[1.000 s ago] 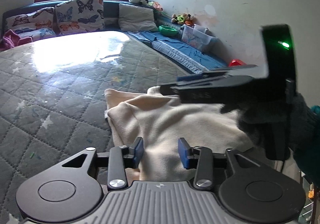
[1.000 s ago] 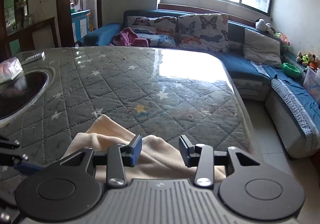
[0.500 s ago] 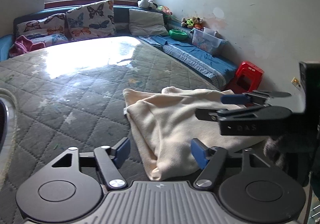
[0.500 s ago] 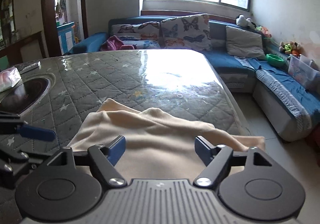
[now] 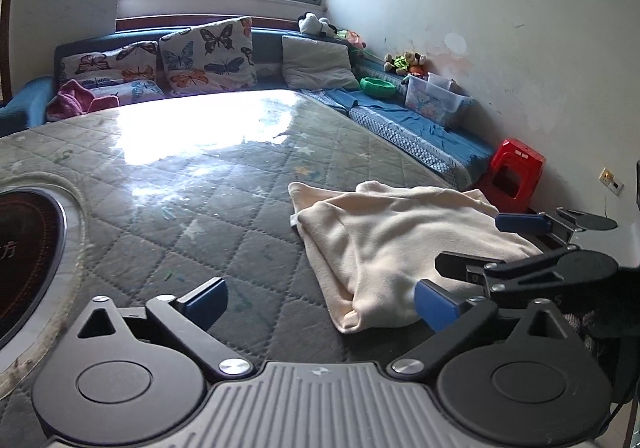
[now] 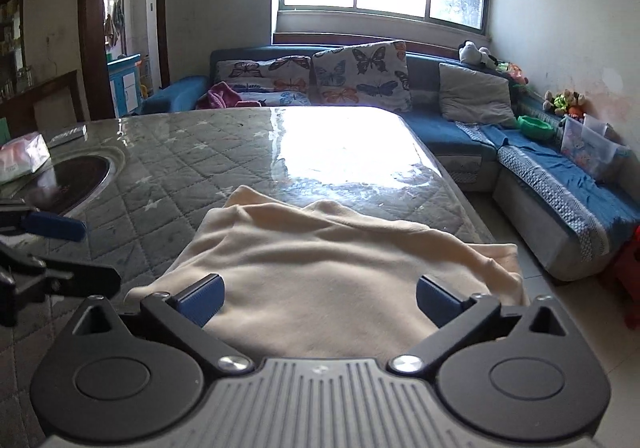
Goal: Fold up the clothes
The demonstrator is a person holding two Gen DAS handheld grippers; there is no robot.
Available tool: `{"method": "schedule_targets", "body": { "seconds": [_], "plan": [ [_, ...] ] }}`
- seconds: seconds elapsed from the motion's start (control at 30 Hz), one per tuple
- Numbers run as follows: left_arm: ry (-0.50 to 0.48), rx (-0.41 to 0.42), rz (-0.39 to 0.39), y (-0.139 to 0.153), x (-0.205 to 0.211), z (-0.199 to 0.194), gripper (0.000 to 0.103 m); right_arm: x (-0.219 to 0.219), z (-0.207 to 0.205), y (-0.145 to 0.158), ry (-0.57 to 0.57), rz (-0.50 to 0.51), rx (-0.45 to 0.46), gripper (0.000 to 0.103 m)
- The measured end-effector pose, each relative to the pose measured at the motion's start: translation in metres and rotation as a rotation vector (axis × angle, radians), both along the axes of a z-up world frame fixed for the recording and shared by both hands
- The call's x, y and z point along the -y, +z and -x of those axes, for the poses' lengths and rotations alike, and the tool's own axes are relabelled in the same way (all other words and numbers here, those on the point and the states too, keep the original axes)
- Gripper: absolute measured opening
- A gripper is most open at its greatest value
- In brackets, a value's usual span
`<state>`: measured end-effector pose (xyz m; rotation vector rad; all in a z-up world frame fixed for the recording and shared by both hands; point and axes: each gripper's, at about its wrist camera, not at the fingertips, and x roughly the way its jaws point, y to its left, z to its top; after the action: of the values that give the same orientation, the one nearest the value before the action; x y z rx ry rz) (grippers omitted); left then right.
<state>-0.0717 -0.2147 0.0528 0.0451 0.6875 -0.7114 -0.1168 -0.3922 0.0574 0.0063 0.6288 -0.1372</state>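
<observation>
On the quilted table [image 5: 168, 215], the folded cream garment [image 6: 320, 268] lies loose beneath the right gripper [image 6: 319, 298], while the left gripper [image 5: 320, 302] sits beside the garment's left edge; both jaws are opening, pinching nothing. The clear bin [image 5: 434, 99] beyond the table holds unclear items. Only the right view shows the tissue pack [image 6: 22, 161].

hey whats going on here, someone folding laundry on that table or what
A person with a two-finger gripper in each hand is folding a cream garment on a quilted table cover. The garment lies folded over near the table's edge. The jaws of both the left gripper and the right gripper are opening, and no cloth is pinched in either. The right one hangs over the garment; the left is beside it, over the cover.
</observation>
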Motion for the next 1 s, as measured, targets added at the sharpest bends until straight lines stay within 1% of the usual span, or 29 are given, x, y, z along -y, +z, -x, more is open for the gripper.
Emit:
{"method": "schedule_targets", "body": {
  "seconds": [0.17,0.3,0.47,0.63,0.73,1.0],
  "plan": [
    [0.033,0.010,-0.002,0.000,-0.012,0.004,0.103,-0.008,0.008,0.001,-0.027,-0.002,0.011,0.103],
    [0.058,0.023,0.011,0.000,-0.023,0.008,0.103,-0.014,0.012,0.001,-0.064,0.024,0.018,0.103],
    [0.087,0.029,0.030,0.000,-0.034,0.013,0.103,-0.022,0.017,-0.004,-0.067,0.024,0.007,0.103],
    [0.102,0.031,0.024,-0.002,-0.041,0.018,0.103,-0.030,0.022,-0.007,-0.078,0.022,0.001,0.103],
    [0.117,0.033,0.005,-0.004,-0.043,0.022,0.103,-0.034,0.025,-0.009,-0.079,0.018,-0.008,0.103],
    [0.144,0.005,-0.017,-0.009,-0.051,0.027,0.103,-0.047,0.031,-0.016,-0.057,0.012,-0.024,0.103]
  ]
}}
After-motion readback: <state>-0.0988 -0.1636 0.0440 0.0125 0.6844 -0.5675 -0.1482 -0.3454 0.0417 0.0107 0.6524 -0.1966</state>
